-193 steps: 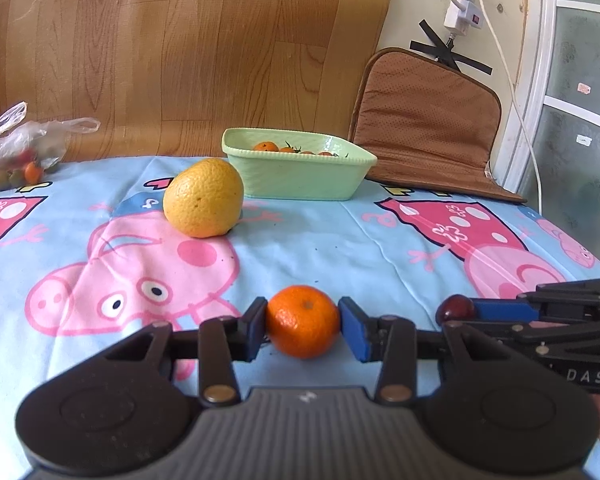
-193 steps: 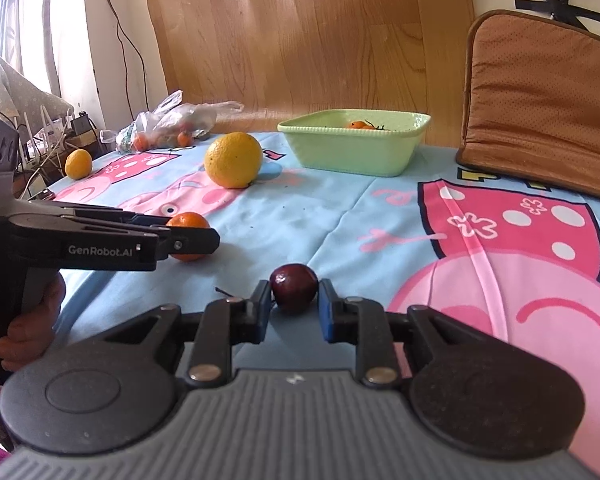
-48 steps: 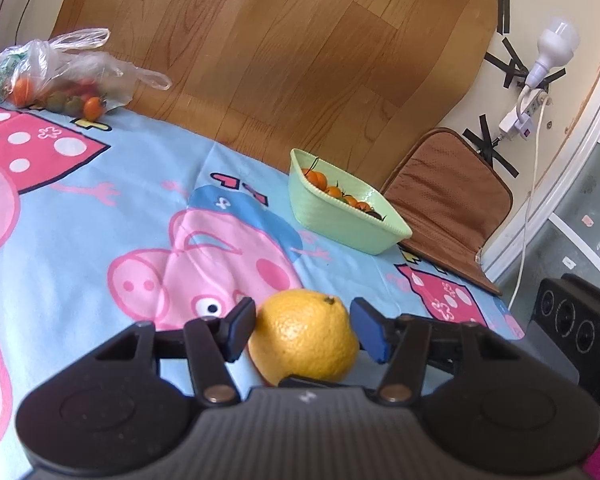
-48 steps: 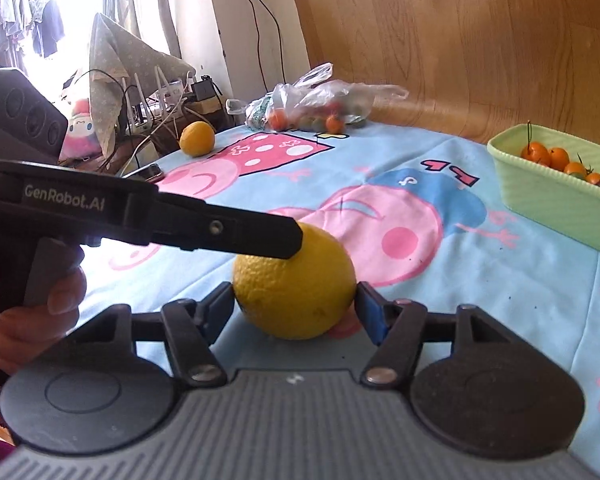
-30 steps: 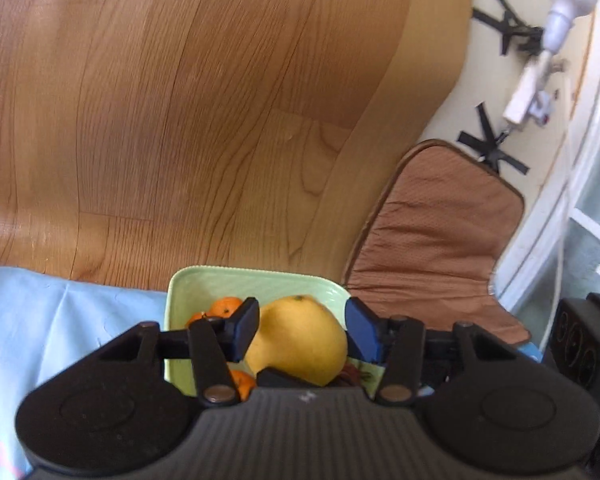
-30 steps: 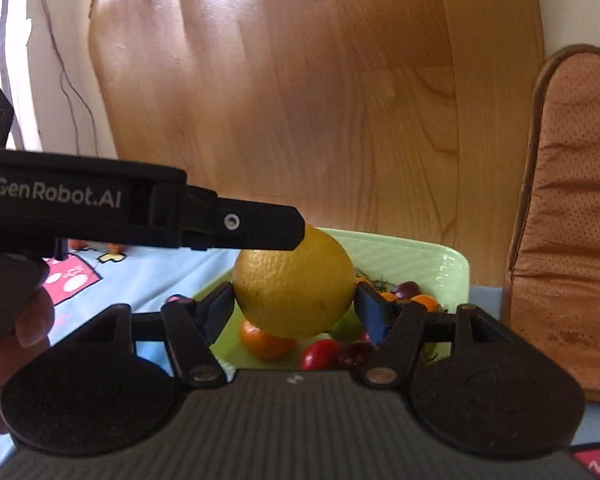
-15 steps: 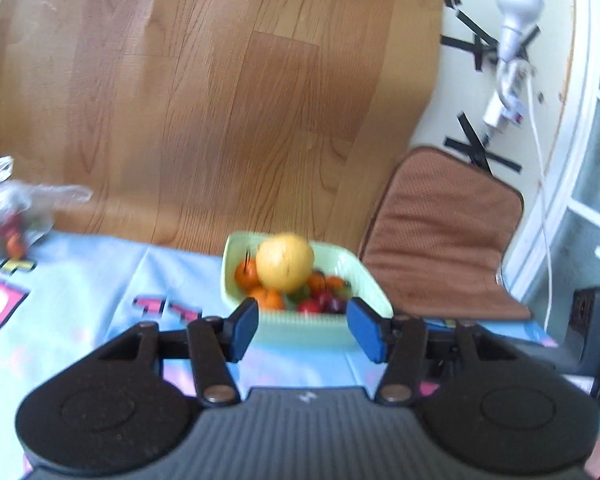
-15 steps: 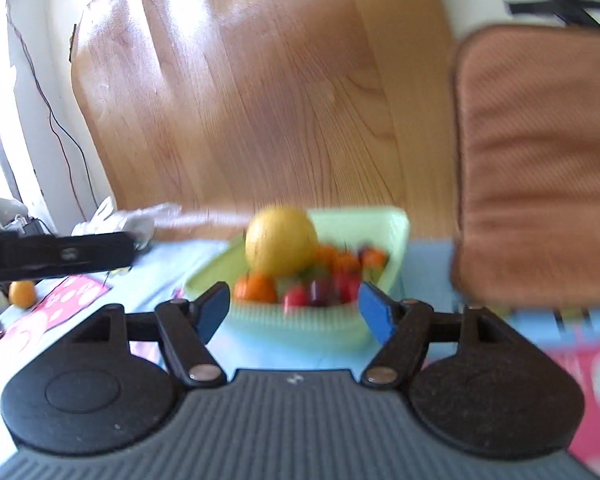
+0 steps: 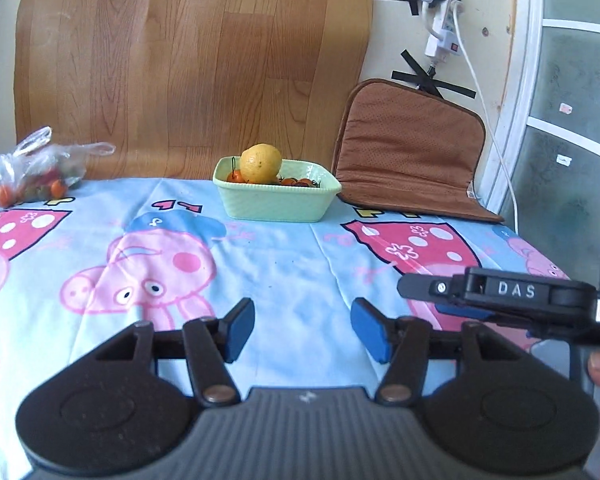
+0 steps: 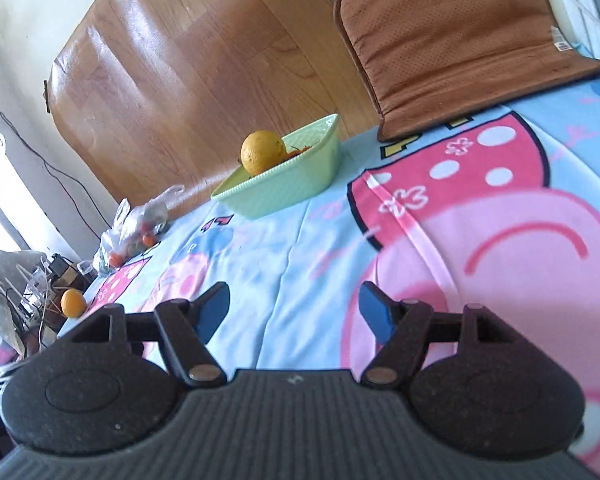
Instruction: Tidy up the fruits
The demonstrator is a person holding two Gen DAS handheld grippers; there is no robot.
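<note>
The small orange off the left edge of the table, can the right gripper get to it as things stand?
Probably not directly. The small orange sits off the tablecloth's edge among cables; the right gripper, open and empty, faces the green basin.

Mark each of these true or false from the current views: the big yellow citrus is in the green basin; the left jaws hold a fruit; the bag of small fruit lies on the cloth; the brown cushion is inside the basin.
1. The big yellow citrus sits in the green basin. True.
2. The left gripper holds a fruit. False: its jaws are opening and nothing is between them.
3. The plastic bag of small fruit lies on the cartoon tablecloth. True.
4. The brown cushion is inside the basin. False: it leans against the wall beside the basin.
</note>
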